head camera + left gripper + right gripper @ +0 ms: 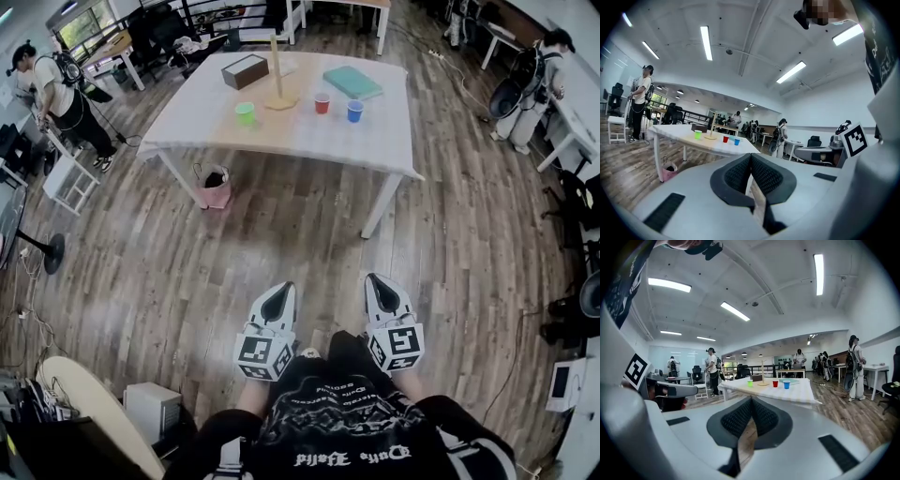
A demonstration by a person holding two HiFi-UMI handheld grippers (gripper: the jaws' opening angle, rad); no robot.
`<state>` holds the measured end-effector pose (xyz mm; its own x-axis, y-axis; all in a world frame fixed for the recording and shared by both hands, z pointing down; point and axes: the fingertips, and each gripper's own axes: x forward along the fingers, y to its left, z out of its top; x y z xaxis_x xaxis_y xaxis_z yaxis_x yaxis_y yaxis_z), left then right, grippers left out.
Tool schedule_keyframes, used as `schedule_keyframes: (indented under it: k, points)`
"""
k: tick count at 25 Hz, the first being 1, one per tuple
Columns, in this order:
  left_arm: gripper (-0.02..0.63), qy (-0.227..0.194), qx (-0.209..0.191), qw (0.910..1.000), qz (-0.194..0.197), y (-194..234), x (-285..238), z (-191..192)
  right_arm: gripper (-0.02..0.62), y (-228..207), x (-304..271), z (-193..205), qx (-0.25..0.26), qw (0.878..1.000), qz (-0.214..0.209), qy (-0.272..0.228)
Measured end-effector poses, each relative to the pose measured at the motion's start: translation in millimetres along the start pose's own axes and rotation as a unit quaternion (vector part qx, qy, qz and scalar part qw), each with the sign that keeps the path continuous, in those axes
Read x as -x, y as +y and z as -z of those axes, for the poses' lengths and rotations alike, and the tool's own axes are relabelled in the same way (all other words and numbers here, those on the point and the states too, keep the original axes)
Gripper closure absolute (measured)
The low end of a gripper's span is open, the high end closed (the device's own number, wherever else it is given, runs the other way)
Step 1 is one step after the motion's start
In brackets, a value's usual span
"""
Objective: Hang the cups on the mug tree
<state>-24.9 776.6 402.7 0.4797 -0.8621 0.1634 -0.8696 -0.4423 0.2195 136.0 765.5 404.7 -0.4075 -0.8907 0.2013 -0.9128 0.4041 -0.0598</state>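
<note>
A wooden mug tree [277, 75] stands on the white table [309, 131] far ahead. Around it stand a green cup [245, 113], a red cup [322, 102] and a blue cup [354, 111]. My left gripper [279, 292] and right gripper [380, 285] are held side by side close to my body, over the wooden floor and well short of the table. Both are shut with nothing between the pads. In the left gripper view the left gripper [750, 155] has its tips touching, and the cups show small: green cup [697, 134], red cup [725, 138], blue cup [737, 141]. The right gripper [751, 399] looks the same, with the mug tree [762, 373] far off.
On the table also lie a dark box [245, 70] and a teal pad [352, 82]. A pink bin [215, 187] stands under the table's near left edge. People stand at the left [58, 94] and right [539, 80]. Desks, chairs and equipment line the room's edges.
</note>
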Motion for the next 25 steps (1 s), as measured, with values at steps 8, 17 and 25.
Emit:
schedule_keyframes:
  k: [8, 17, 25]
  points:
    - [0.588, 0.011, -0.004, 0.9999, -0.009, 16.7, -31.6, 1.7, 0.586, -15.2, -40.1, -3.2, 0.011, 1.000, -0.010, 0.007]
    - [0.588, 0.002, 0.015, 0.9995, -0.027, 20.7, -141.0, -12.7, 0.586, -100.7, -123.5, -18.7, 0.008, 0.999, -0.029, 0.008]
    - [0.588, -0.006, 0.021, 0.9985, -0.051, 23.2, -266.4, -34.1, 0.586, -203.4, -202.7, -43.2, 0.024, 0.998, -0.061, 0.014]
